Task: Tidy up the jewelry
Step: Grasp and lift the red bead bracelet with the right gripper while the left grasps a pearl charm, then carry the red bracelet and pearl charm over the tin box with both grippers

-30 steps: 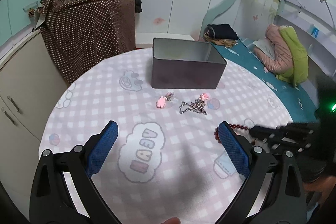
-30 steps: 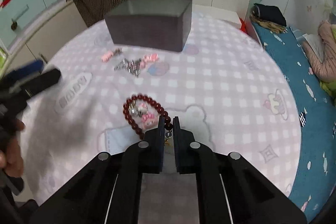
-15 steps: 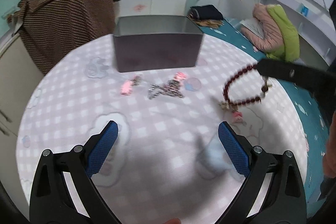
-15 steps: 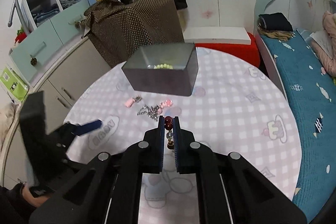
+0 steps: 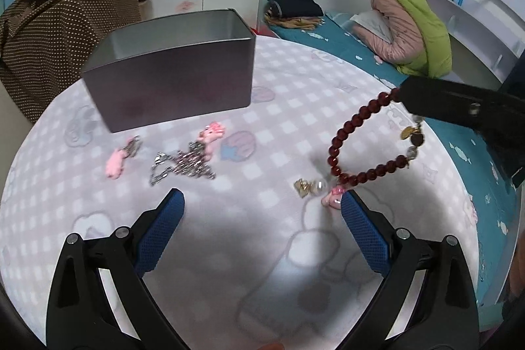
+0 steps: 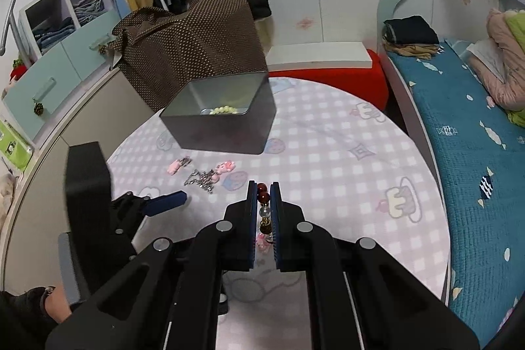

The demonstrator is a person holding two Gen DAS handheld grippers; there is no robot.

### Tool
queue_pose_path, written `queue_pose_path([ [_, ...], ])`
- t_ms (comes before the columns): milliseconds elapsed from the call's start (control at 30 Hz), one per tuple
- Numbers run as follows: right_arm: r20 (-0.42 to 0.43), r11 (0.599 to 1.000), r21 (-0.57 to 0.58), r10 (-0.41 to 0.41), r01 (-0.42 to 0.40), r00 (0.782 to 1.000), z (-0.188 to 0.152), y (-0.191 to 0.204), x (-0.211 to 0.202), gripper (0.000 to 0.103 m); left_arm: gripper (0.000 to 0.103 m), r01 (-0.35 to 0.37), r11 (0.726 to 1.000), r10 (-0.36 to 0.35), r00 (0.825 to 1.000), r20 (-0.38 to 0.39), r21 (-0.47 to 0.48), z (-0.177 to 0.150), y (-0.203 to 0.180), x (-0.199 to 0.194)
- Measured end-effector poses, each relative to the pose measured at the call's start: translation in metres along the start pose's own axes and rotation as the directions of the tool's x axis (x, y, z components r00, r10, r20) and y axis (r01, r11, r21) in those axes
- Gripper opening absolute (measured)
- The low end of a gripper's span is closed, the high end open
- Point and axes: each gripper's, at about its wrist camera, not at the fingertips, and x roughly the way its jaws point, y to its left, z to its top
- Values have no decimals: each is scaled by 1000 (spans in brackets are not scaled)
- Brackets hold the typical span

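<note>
Bracelet [image 5: 357, 146] of dark red beads dangling above the counter [image 5: 295, 94], pinched by the right hand-held gripper [image 6: 264, 195].
Its fingers are clamped on the beads, raised and levelled toward the grey tin [image 6: 226, 120] ahead. The left hand-held gripper [image 5: 262, 232] hovers low with fingers spread wide, chain [image 5: 183, 163] and pink charms [image 5: 115, 163] just ahead of it.
</note>
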Motion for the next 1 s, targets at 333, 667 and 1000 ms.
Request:
queue_pose_path([
  [333, -1, 1000, 13, -1, 1, 1000, 1, -6, 4, 6, 70, 4, 1000, -3, 1000, -31, 31, 9, -7, 12],
  [667, -4, 1000, 8, 11, -11, 1000, 2, -1, 9, 6, 11, 45, 999, -45, 998, -50, 11, 9, 10, 3],
  [1000, 11, 1000, -16, 6, -6, 1000, 8, 8, 2, 6, 10, 71, 997, -71, 997, 7, -31, 9, 28, -26],
])
